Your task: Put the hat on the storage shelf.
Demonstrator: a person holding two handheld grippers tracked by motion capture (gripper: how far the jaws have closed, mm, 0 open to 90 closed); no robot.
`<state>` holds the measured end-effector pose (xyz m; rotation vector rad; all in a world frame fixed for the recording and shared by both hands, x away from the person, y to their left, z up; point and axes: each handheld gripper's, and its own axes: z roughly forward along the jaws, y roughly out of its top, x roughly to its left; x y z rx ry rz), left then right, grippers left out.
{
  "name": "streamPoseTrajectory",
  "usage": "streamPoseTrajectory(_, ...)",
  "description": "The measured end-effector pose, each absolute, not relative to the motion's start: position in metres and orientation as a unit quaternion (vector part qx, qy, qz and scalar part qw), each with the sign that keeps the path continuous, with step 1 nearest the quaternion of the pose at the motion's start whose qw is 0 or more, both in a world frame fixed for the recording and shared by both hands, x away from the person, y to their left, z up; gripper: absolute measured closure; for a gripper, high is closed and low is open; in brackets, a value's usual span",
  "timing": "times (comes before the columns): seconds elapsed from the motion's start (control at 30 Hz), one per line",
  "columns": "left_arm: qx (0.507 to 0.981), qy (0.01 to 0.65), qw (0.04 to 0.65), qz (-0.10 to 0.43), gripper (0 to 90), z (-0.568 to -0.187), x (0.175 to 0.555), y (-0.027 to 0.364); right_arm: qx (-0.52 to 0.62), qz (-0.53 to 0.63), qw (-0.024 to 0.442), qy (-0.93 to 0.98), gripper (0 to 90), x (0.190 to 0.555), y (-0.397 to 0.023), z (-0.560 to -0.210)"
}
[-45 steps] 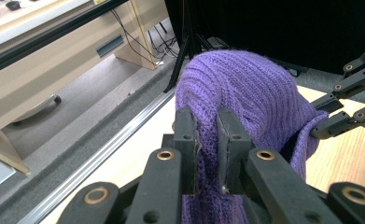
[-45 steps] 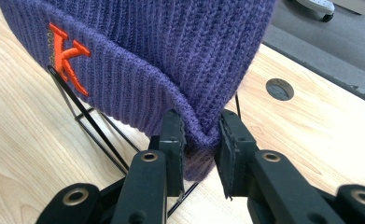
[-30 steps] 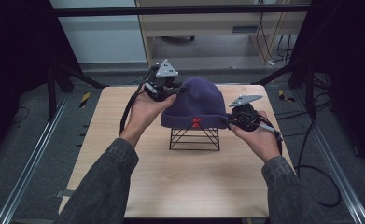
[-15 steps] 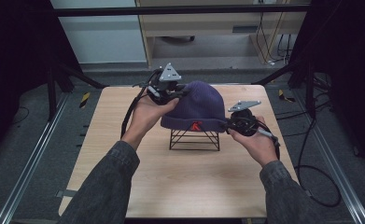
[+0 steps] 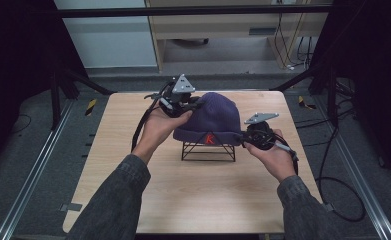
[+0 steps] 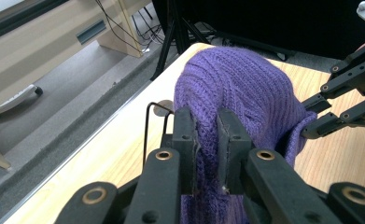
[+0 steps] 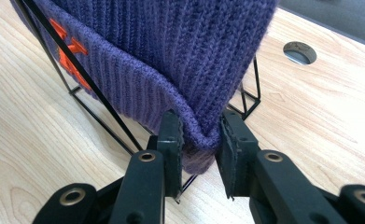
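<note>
Purple ribbed knit beanie [image 5: 214,120], one in number, with an orange embroidered letter on its folded cuff, sits over one black wire stand [image 5: 208,150] mid-table. We see the left gripper [image 5: 197,104] and right gripper [image 5: 240,137] each clamped on the cuff at opposite sides. The light wooden table [image 5: 193,200] offers free margin on all edges.

An orange letter "K" — on the purple beanie's [image 5: 214,120] cuff.
</note>
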<state>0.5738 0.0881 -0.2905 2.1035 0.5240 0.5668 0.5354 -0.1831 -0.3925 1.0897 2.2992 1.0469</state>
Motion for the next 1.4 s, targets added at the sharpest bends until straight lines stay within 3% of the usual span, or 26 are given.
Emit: streamPoseTrajectory(1.4, 0.845, 0.232, 0.431, 0.217, 79.0, -0.318, 0.577, 0.098, 0.382, 0.353, 0.191, 0.832, 73.3, 0.534, -0.18, -0.4)
